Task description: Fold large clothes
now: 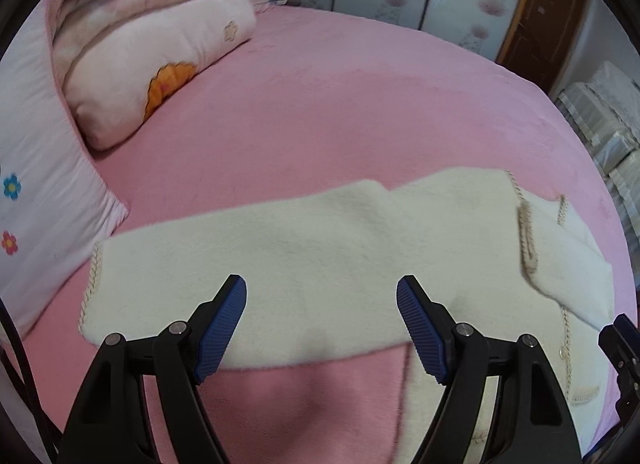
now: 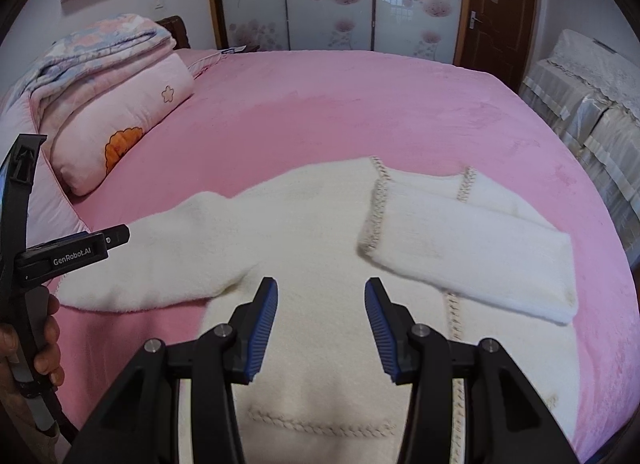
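A cream knitted cardigan (image 2: pixel 320 248) with braided trim lies flat on the pink bed. Its right sleeve (image 2: pixel 468 256) is folded across the chest. Its left sleeve (image 1: pixel 248 260) stretches out to the left. My left gripper (image 1: pixel 321 296) is open and empty, hovering over the outstretched left sleeve. My right gripper (image 2: pixel 321 296) is open and empty above the cardigan's body, near its lower front. The left gripper's body also shows in the right wrist view (image 2: pixel 68 252), held by a hand at the far left.
The pink bedsheet (image 2: pixel 360 112) covers the whole bed. Pillows and a folded quilt (image 2: pixel 112 104) are stacked at the back left. A covered sofa (image 2: pixel 592 104) stands at the right. A wardrobe and door are behind the bed.
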### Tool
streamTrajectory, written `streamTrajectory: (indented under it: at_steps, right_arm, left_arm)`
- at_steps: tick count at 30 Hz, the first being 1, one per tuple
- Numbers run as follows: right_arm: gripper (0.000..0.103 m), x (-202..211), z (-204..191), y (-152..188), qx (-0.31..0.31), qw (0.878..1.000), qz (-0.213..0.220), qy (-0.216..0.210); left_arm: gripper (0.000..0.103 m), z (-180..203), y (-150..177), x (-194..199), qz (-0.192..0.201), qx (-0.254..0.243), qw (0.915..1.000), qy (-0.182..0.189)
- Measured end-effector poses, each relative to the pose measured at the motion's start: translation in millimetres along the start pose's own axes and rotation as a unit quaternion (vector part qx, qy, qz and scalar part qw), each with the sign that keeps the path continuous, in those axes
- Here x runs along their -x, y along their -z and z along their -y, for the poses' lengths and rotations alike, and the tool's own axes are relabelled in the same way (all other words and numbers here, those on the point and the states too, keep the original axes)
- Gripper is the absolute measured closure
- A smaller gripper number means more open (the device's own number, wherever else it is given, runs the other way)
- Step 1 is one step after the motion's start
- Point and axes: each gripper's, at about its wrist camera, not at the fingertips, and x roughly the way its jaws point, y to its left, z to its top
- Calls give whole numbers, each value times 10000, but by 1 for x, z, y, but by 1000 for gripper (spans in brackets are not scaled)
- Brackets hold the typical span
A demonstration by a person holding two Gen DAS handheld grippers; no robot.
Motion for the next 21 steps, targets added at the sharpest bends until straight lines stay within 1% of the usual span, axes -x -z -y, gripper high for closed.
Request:
streamTrajectory:
  at_steps: [2,5,7,11,12,15,17,19,20,21]
  right_arm:
    - [57,-11,-10,-2,81,10000,-35,-16]
    - [57,-27,-20,-2,106,9998,-131,-108]
    - [57,-37,-25,1,63,9995,-217,-208]
    - [57,-53,-33,8,-24,9986,-359,-378]
    - [57,-56,-34,12,-48,9983,-393,-437]
    - [57,-66,-36,22,-92,9973,-506,-532]
    - [57,-73,-36,28,-133,9964,-613,-578]
    - [57,-79,-33,32,-208,9953,-708,-625]
    - [57,-81,-32,33,-241,9950,-735,-635]
    - [57,-83,-29,34,-286,9946,-761,-642]
  left_arm:
    - [27,-18,2,-13,-176,361,9991,101]
    - [27,-42,10,-34,-517,900,9943,254]
    - [27,-56,13,-47,-671,1171,9906,226]
    - [27,-87,20,-64,-836,1665,9825,22]
    - [27,-94,23,-67,-892,1834,9790,29]
    - [27,-120,30,-71,-1004,2439,9646,6]
    - [27,-139,34,-68,-905,2823,9549,-157]
    - [27,-156,38,-62,-766,3183,9437,-472]
    - [27,-164,42,-59,-714,3382,9364,-611]
    - [27,-173,46,-57,-683,3615,9272,-708]
